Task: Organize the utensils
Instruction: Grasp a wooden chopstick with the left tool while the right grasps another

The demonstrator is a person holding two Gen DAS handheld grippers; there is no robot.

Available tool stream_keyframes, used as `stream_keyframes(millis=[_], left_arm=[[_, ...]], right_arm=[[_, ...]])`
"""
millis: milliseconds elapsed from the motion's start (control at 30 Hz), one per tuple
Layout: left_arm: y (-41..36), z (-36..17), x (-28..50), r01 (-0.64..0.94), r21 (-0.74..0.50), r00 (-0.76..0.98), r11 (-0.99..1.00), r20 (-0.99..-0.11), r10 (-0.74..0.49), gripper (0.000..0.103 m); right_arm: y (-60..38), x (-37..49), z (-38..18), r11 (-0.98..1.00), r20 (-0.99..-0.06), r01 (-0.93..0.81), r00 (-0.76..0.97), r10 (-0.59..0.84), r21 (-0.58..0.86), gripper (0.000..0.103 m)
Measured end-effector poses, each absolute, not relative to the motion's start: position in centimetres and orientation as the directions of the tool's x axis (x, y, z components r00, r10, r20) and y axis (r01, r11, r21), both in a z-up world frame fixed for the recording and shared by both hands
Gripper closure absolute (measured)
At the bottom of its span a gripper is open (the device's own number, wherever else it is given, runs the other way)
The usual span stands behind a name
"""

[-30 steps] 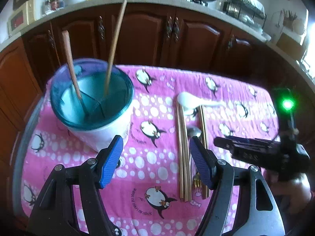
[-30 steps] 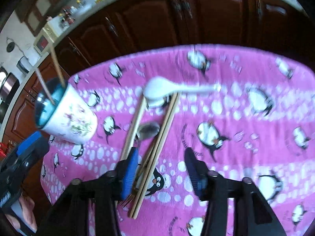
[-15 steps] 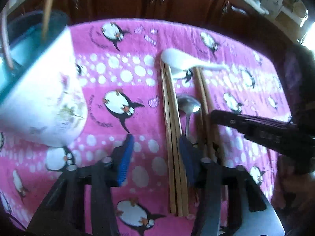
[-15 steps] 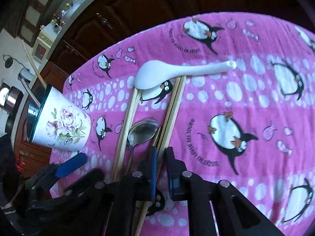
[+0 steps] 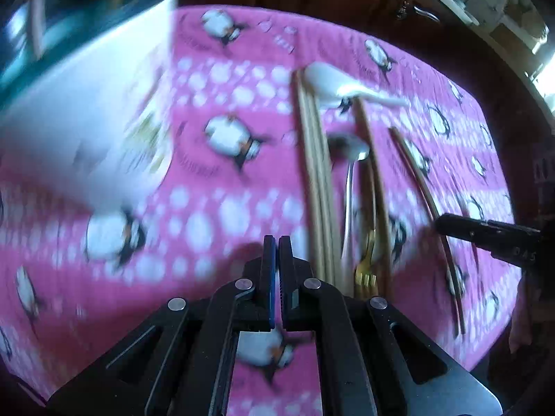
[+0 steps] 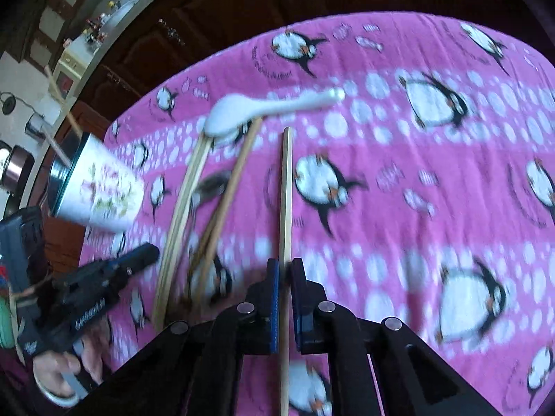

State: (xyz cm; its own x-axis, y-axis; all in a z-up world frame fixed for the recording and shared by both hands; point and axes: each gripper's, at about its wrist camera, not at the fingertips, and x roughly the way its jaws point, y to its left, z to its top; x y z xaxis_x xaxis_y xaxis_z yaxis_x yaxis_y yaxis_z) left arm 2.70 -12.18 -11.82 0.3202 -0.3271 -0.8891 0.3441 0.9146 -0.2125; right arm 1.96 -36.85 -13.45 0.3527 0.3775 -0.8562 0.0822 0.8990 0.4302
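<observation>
My right gripper (image 6: 285,270) is shut on one wooden chopstick (image 6: 286,187) and holds it apart from the others; the same chopstick shows in the left wrist view (image 5: 426,201). My left gripper (image 5: 277,246) is shut and empty, just left of the pile. On the pink penguin cloth (image 5: 215,180) lie several chopsticks (image 5: 317,180), a metal spoon (image 5: 350,173), a gold fork (image 5: 366,267) and a white ceramic spoon (image 5: 333,83). A white flowered cup (image 6: 104,194) with a teal inside holds two chopsticks at the left.
Dark wooden cabinets (image 6: 222,10) stand behind the table, with a counter of kitchen items above. The other gripper's body (image 5: 492,239) reaches in at the right of the left wrist view.
My right gripper has closed on one chopstick and pulled it right, away from the pile. My left gripper has closed and moved down toward the cloth.
</observation>
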Motion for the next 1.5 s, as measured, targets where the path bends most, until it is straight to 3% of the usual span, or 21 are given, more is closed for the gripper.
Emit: stream_keyframes(millis=[133, 200, 267, 333, 700, 1033, 1233, 1500], left_arm=[[-11.5, -11.1, 1.6, 0.353, -0.219, 0.330, 0.910, -0.880, -0.340, 0.102], [-11.9, -10.7, 1.8, 0.366, -0.252, 0.326, 0.896, -0.867, -0.377, 0.102], [-12.8, -10.3, 2.2, 0.377, -0.269, 0.327, 0.886, -0.857, -0.399, 0.098], [-13.8, -10.5, 2.8, 0.392, -0.273, 0.320, 0.879, -0.855, -0.408, 0.093], [-15.4, -11.8, 5.3, 0.393, -0.274, 0.304, 0.878, -0.863, -0.405, 0.095], [-10.4, -11.1, 1.1, 0.368, -0.252, 0.300, 0.895, -0.879, -0.370, 0.100], [-9.4, -10.5, -1.3, 0.392, -0.238, 0.290, 0.889, -0.885, -0.365, 0.100], [-11.9, -10.7, 2.7, 0.372, -0.170, 0.378, 0.913, -0.870, -0.316, 0.098]], right_arm=[[-36.7, 0.4, -13.7, 0.899, -0.869, 0.059, 0.293, 0.399, 0.433, 0.097], [-36.7, 0.8, -13.3, 0.910, -0.873, 0.066, 0.321, 0.368, 0.408, 0.093], [-36.6, 1.2, -12.8, 0.911, -0.867, 0.070, 0.345, 0.360, 0.406, 0.080], [-36.6, 1.7, -12.4, 0.898, -0.853, 0.080, 0.358, 0.379, 0.433, 0.077], [-35.9, 2.8, -12.4, 0.875, -0.833, 0.093, 0.366, 0.414, 0.475, 0.074], [-36.0, 2.8, -11.3, 0.871, -0.817, 0.069, 0.388, 0.426, 0.487, 0.074], [-35.9, 3.0, -11.8, 0.885, -0.833, 0.081, 0.386, 0.397, 0.459, 0.074], [-35.7, 5.1, -12.3, 0.918, -0.866, 0.093, 0.380, 0.326, 0.387, 0.068]])
